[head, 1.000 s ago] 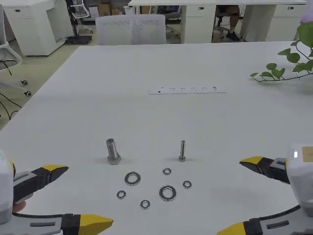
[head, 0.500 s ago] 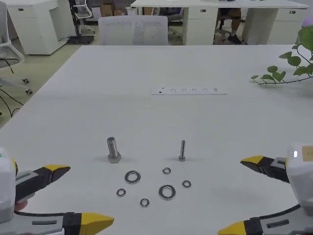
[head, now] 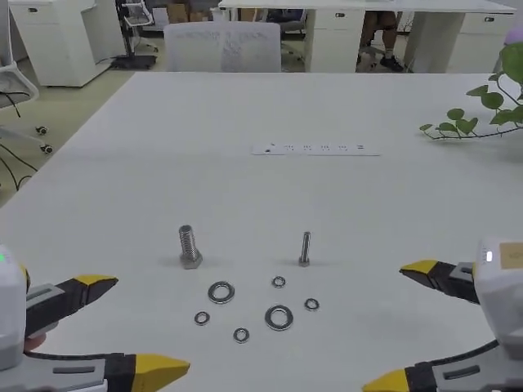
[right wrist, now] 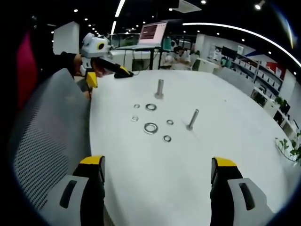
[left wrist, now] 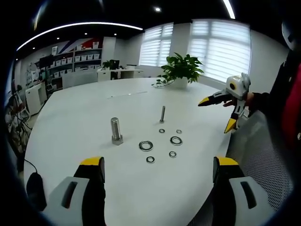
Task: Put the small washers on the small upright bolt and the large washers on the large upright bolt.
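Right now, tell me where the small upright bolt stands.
In the head view the small bolt stands upright on the white table, to the right of the large bolt, with a small washer lying just in front of it.

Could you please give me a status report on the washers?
Left hand-held gripper, right hand-held gripper open, empty. Large washers, small washers loose; large bolt, small bolt upright, bare. Nothing in the way.
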The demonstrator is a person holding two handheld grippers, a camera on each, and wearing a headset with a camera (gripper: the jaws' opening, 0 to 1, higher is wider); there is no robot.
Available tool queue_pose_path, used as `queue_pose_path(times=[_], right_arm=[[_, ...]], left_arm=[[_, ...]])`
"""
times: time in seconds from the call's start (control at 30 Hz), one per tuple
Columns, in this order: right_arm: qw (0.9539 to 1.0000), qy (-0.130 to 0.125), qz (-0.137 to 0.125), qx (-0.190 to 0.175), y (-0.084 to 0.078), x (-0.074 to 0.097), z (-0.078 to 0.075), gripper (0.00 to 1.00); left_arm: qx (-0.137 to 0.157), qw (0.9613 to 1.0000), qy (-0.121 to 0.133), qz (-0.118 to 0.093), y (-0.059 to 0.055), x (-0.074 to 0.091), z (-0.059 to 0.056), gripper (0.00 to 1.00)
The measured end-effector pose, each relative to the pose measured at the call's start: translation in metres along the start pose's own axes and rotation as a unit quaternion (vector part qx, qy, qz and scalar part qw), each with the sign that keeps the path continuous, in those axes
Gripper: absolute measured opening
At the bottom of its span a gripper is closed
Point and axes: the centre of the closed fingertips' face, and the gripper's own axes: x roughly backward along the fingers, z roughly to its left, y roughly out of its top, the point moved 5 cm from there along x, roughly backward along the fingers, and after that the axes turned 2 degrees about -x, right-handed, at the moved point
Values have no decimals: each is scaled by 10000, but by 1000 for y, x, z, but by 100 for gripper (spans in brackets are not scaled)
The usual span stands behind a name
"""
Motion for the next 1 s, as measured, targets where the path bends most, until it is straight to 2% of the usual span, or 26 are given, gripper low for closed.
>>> queue_pose_path(times=[0.43, 0.77, 0.9, 1.0], right_arm=[[10000, 10, 73, 0, -3, -1, 0, 93], [9995, 136, 166, 236, 6, -6, 0, 92], [9989, 227, 136, 399, 18, -12, 1, 90], [9978, 353, 213, 526, 22, -16, 4, 87]], left_arm=[[-15, 10000, -15, 38, -1, -2, 0, 96], [19, 10000, -2, -5, -2, -3, -3, 95], [12, 10000, -21, 28, -4, -3, -4, 95], [19, 10000, -13, -9, -2, -2, -6, 94]])
